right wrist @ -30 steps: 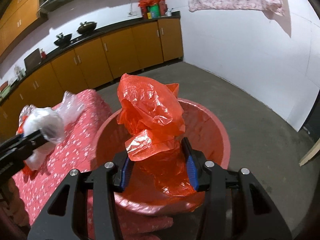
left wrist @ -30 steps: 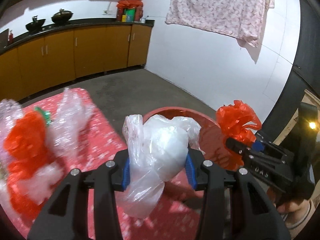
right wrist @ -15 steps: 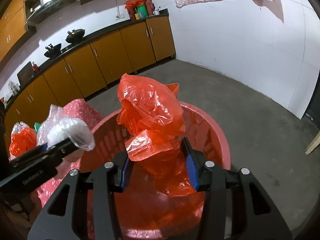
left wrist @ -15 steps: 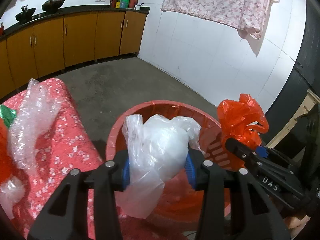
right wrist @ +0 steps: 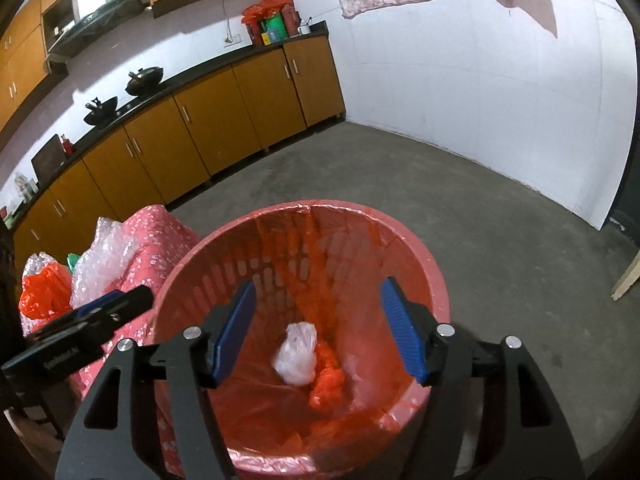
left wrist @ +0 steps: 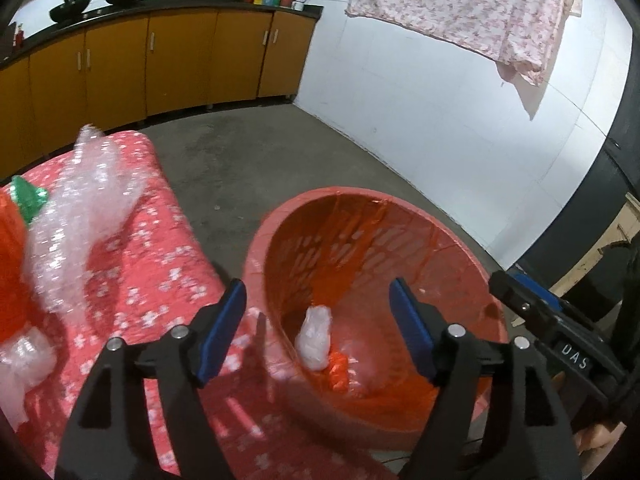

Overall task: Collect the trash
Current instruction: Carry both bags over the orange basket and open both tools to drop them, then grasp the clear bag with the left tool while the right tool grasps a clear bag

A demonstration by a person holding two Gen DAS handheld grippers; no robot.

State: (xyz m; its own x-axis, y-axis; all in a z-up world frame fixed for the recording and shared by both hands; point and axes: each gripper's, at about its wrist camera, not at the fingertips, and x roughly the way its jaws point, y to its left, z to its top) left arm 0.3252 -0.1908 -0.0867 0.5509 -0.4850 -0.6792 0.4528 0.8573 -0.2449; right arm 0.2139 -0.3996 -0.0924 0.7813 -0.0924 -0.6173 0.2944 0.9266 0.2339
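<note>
A red slotted basket (left wrist: 280, 232) (right wrist: 432, 264) lined with red plastic stands on the floor beside the table. Inside it lie a crumpled white plastic bag (left wrist: 316, 338) (right wrist: 296, 354) and a crumpled red plastic bag (left wrist: 339, 372) (right wrist: 326, 384), side by side. My left gripper (left wrist: 318, 334) hangs over the basket, its jaws opening with nothing between the pads. My right gripper (right wrist: 316, 334) is above the basket too, jaws opening and empty. Each gripper shows at the edge of the other's view.
A table with a red flowered cloth (left wrist: 168, 248) (right wrist: 160, 232) stands left of the basket, with bubble wrap (left wrist: 80, 216) (right wrist: 100, 264), a red bag (right wrist: 42, 294) and a green scrap (left wrist: 28, 196) on it. Orange cabinets (right wrist: 224, 120) line the far wall. Grey floor (right wrist: 500, 240) lies beyond.
Both grippers opened and let go: the white bag dropped from the left one and the red bag from the right one into the basket. Both hands shifted further over the basket.
</note>
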